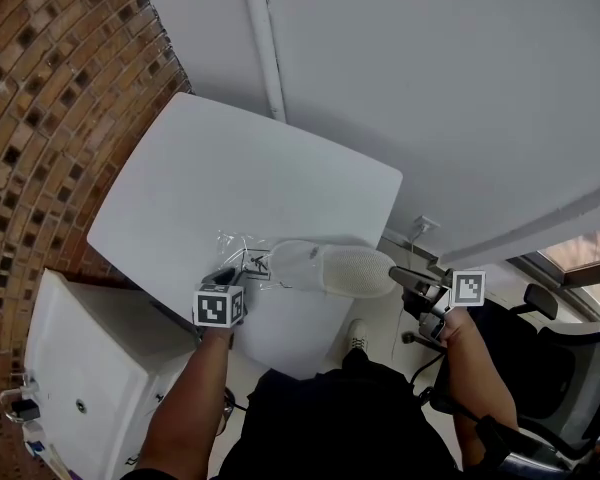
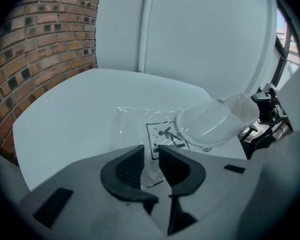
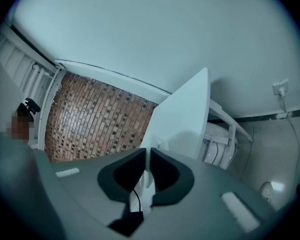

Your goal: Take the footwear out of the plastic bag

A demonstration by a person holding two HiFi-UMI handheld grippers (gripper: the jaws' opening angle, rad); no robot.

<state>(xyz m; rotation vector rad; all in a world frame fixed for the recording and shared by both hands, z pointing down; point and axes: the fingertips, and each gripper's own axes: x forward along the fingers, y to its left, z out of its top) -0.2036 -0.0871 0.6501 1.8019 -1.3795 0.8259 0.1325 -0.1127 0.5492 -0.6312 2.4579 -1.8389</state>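
Observation:
A clear plastic bag (image 1: 242, 258) with a printed warning label lies on the white table (image 1: 230, 178) near its front edge. A white mesh shoe (image 1: 335, 269) sticks out of the bag to the right, off the table top. My left gripper (image 1: 223, 273) points down at the bag's near end. In the left gripper view its jaws (image 2: 151, 159) stand narrowly apart with the bag's film (image 2: 135, 129) between them, and the shoe (image 2: 215, 121) hangs to the right. My right gripper (image 1: 398, 273) is shut on the shoe's right end, a thin white edge (image 3: 146, 176) pinched between its jaws (image 3: 146, 166).
A brick wall (image 1: 40, 118) runs along the left. A white cabinet (image 1: 80, 368) stands below the table's left corner. An office chair (image 1: 560, 368) is at the lower right, and a wall socket with a cable (image 1: 425, 226) sits behind the table's right edge.

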